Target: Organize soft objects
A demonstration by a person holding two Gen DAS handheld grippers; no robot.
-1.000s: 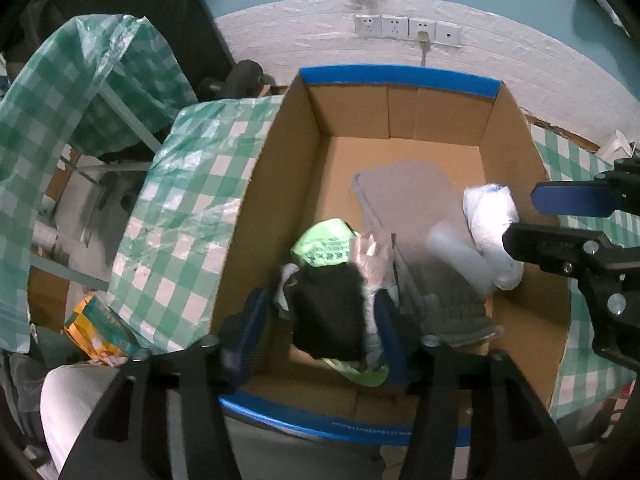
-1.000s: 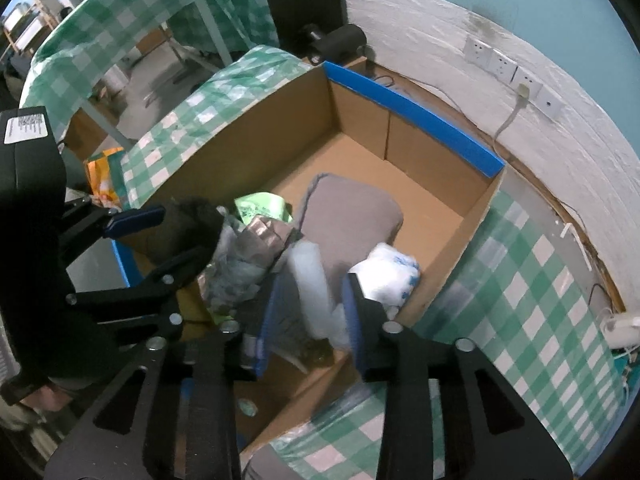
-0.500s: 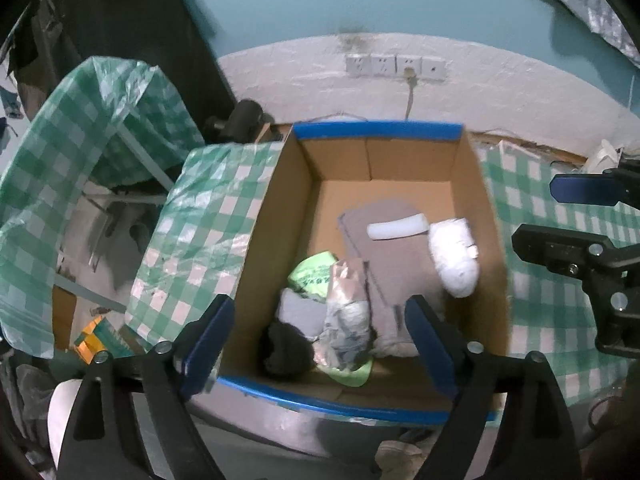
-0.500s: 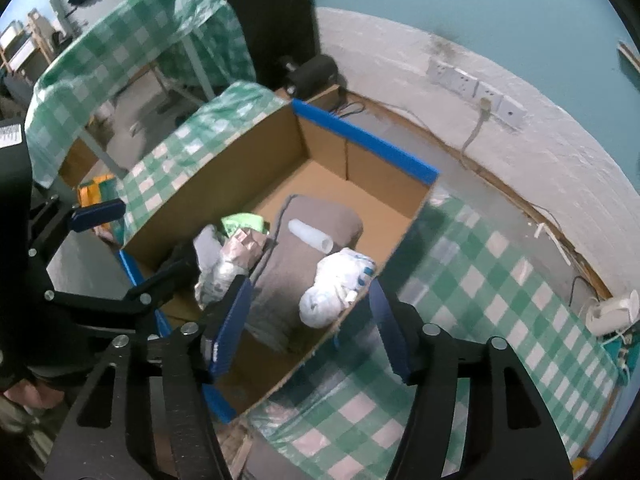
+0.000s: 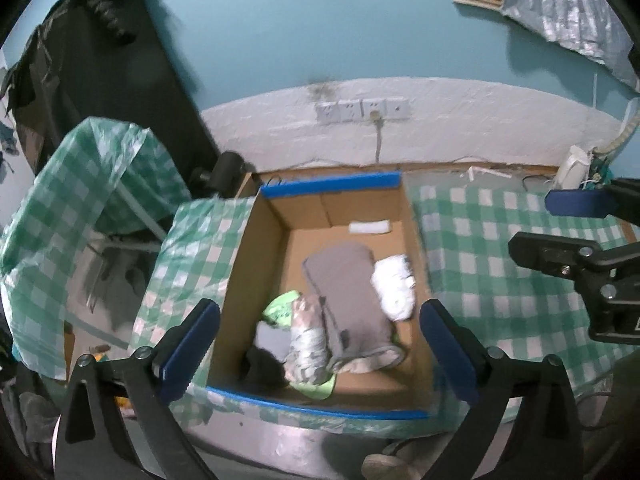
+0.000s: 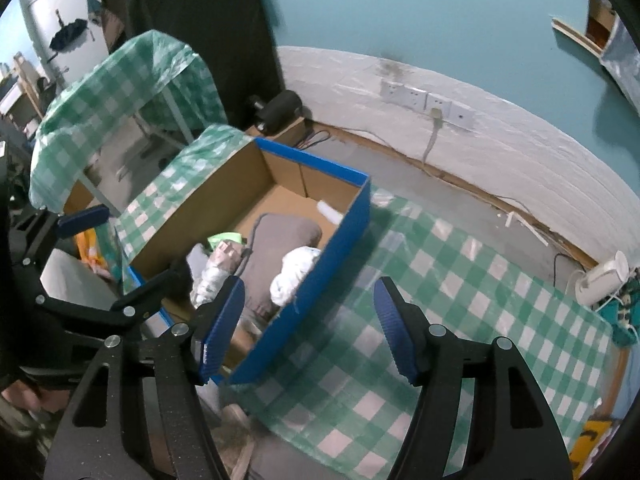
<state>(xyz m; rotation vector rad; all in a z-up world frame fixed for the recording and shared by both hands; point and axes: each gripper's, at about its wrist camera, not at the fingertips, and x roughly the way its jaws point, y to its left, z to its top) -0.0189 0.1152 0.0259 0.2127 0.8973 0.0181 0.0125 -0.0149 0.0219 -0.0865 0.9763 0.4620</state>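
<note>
An open cardboard box [image 5: 256,264] with a blue-taped rim holds a folded grey cloth [image 5: 344,288], a white bundle [image 5: 394,288], a green packet [image 5: 280,310], a silvery crumpled pack [image 5: 308,344], a black piece [image 5: 262,366] and a white tube [image 5: 370,227] by the far wall. My left gripper [image 5: 320,350] hangs high above the box's near end, its jaws opening wide and holding nothing. The right gripper [image 6: 310,326] hovers over the box's [image 6: 312,160] right wall, its jaws also opening and empty. It shows at the right edge [image 5: 530,224] of the left wrist view.
The box sits between green-checked tablecloth surfaces [image 5: 500,280]. Another checked cover [image 5: 80,184] drapes a frame at the left. Wall sockets [image 5: 362,110] with a plugged cable are behind. A white appliance [image 6: 600,280] stands at the table's far right corner.
The left gripper let go of the black piece and the right one let go of the white tube. Both opened, rose and drew back. The tube now lies by the far wall.
</note>
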